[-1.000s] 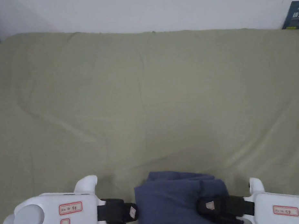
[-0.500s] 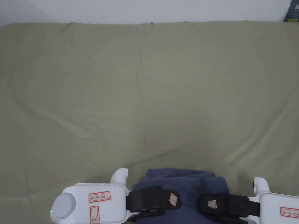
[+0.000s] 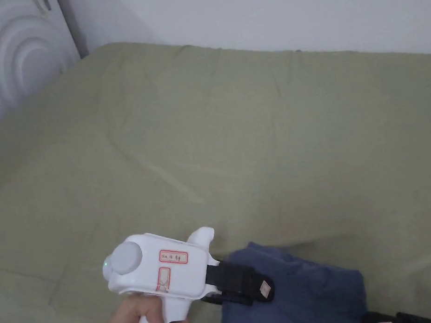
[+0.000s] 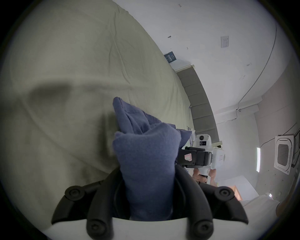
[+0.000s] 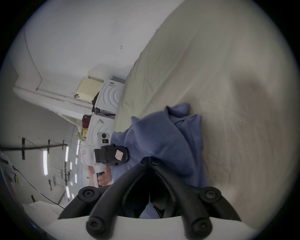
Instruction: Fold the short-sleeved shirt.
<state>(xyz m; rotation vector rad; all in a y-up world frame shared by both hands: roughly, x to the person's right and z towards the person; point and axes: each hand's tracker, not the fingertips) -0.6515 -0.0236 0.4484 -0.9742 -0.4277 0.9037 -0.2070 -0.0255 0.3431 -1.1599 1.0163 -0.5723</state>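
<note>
While the blue shirt (image 3: 294,288) sits bunched near the front edge of the bed (image 3: 254,133), right of centre in the head view, both claws are on it. Left claw (image 3: 255,288): clenched on a thick wad of the shirt's left side; in the left gripper view the fabric (image 4: 146,154) fills the gap between the jaws and both press on it. Right claw (image 5: 150,160): jaw tips meet at a point against the cloth, so it's closed, and shirt fabric (image 5: 164,141) sits right at the tips, but I can't tell whether it pinches a thin layer or is just closed beside it. Head view catches that claw (image 3: 399,318) at the bottom edge, by the shirt's right side. Step, as I read it: the shirt is already compacted into a small multi-layer bundle, not flat, so this is either a late fold or picking up the bundle to reposition it; can't say which. Next move calls for both claws moving together so the layers don't slide apart, then setting the bundle flat on the sheet and squaring the edges. Risk: left grip is bulky and may drag inner layers when let go.
</note>
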